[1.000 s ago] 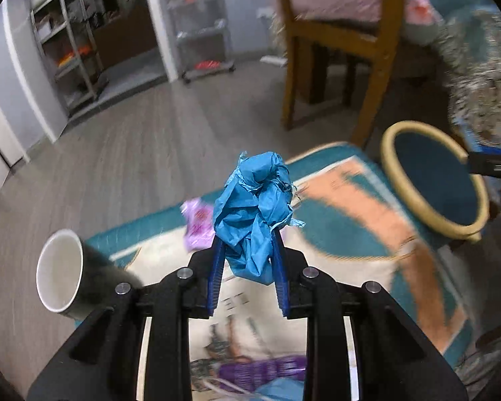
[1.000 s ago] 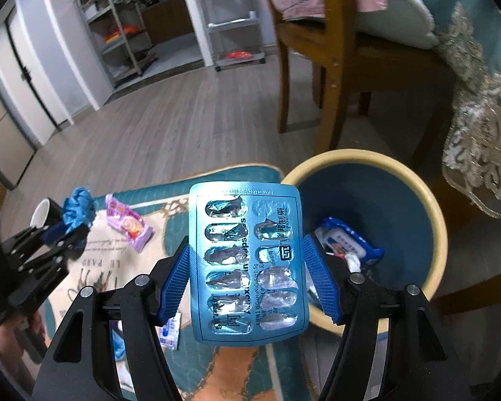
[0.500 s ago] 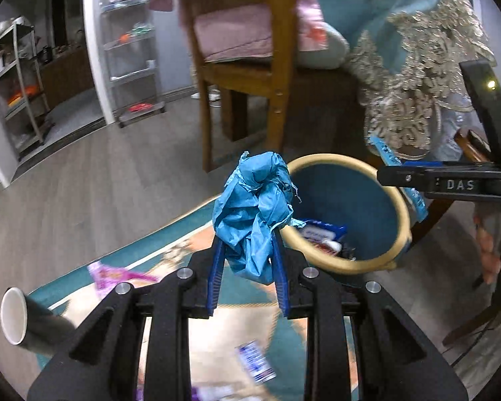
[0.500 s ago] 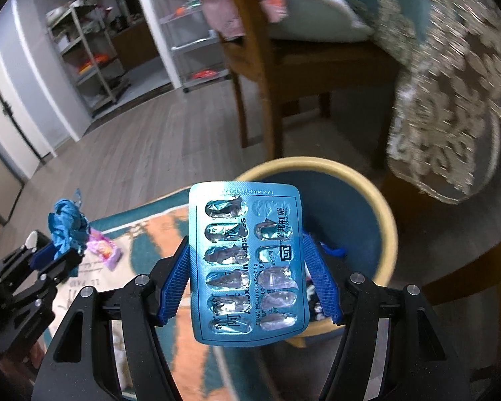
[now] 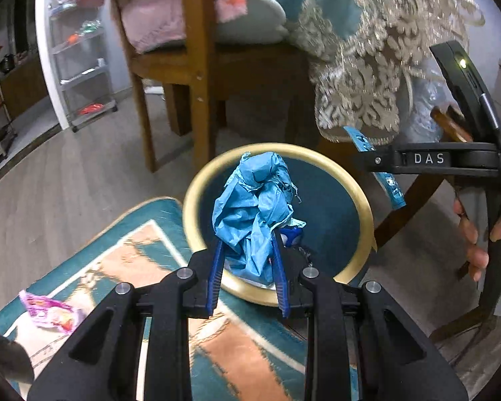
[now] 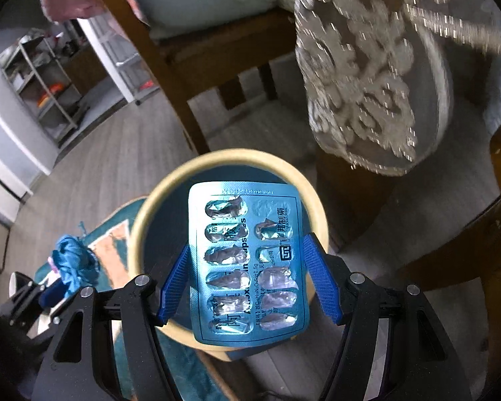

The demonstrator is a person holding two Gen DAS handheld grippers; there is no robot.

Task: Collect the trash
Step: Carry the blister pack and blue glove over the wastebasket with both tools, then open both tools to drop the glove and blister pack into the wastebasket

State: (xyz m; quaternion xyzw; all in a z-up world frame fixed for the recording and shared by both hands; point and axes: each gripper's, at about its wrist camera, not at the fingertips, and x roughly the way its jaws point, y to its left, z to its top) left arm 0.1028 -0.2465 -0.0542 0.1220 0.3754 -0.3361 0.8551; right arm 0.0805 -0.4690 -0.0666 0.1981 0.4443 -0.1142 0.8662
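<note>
Since a second ago I have swung both tongs from the rug over the round blue bin with the cream rim. My left tongs stay clamped on the crumpled blue paper wad; my right tongs hold the emptied blue foil blister pack, though its pads look spread wider than the card. I judge that the card could slide out early or glance off the rim. A pink wrapper waits on the patterned rug.

Left tongs: clamped on crumpled blue paper wad, above round blue bin with cream rim; pink wrapper on patterned rug
</note>
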